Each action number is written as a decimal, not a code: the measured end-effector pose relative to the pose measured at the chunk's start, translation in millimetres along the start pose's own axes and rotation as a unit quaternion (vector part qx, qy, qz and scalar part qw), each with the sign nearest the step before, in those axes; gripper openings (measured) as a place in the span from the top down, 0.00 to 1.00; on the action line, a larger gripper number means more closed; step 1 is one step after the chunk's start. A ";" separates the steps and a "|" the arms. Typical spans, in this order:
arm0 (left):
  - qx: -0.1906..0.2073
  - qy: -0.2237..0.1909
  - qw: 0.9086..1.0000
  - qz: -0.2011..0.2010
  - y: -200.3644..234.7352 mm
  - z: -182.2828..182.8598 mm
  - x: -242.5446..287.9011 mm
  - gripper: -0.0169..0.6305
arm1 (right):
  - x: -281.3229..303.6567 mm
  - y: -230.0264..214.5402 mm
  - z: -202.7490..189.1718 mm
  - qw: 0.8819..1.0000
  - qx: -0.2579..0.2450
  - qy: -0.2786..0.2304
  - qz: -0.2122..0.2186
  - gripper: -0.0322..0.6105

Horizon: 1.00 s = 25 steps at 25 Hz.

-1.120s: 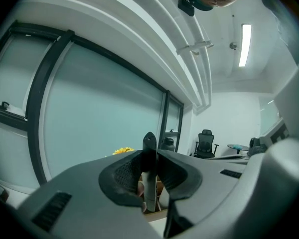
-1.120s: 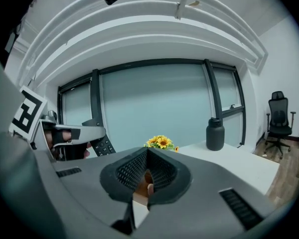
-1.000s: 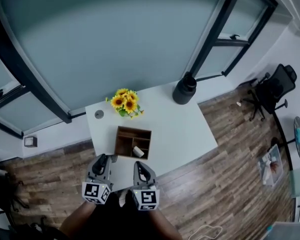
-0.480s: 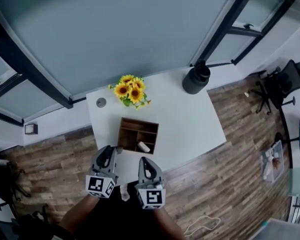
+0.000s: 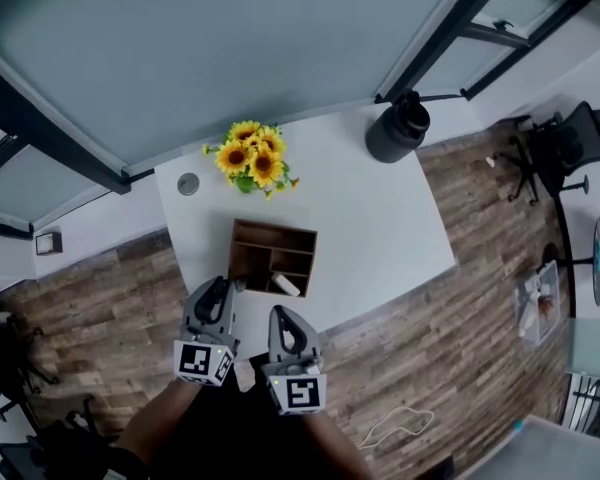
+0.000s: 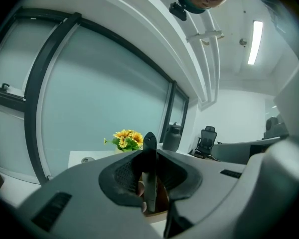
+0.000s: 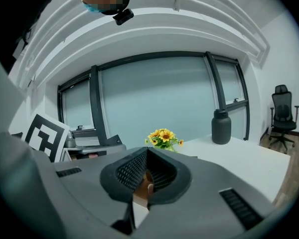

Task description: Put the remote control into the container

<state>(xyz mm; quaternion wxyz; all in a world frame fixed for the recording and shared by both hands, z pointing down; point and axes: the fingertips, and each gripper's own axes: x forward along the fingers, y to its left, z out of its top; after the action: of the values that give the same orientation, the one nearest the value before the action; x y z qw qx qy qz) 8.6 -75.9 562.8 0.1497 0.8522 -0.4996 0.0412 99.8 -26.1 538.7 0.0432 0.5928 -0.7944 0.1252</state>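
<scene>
A slim black remote control (image 6: 149,169) stands on edge between the pads of my left gripper (image 6: 149,151), which is shut on it. In the head view the left gripper (image 5: 217,291) hovers at the near edge of the white table (image 5: 380,238), just in front of the brown wooden container (image 5: 272,256) with its several compartments. My right gripper (image 5: 283,320) hangs beside it, a little nearer to me. Its jaws (image 7: 147,156) meet at the tips with nothing between them. A small white object (image 5: 285,285) lies in the container's near right compartment.
A bunch of sunflowers (image 5: 248,158) stands behind the container, and a black jug (image 5: 397,133) sits at the table's far right corner. A small round disc (image 5: 188,183) lies at the far left. Wooden floor surrounds the table, with an office chair (image 5: 560,153) at the right.
Both grippers have sunk a little toward the table's near edge, the left more than the right. The remote control stays gripped in the left one. The head view has shifted slightly.
</scene>
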 end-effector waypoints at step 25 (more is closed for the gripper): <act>-0.016 0.035 0.999 0.014 16.4 -53.9 27.4 0.84 | 27.5 -7.6 -22.6 0.999 0.015 0.025 -0.013 0.94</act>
<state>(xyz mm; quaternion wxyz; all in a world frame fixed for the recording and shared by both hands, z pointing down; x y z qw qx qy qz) 12.4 -90.5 623.6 0.1797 0.8409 -0.5064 0.0652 97.2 -48.1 567.7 0.0556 0.6000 -0.7835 0.1516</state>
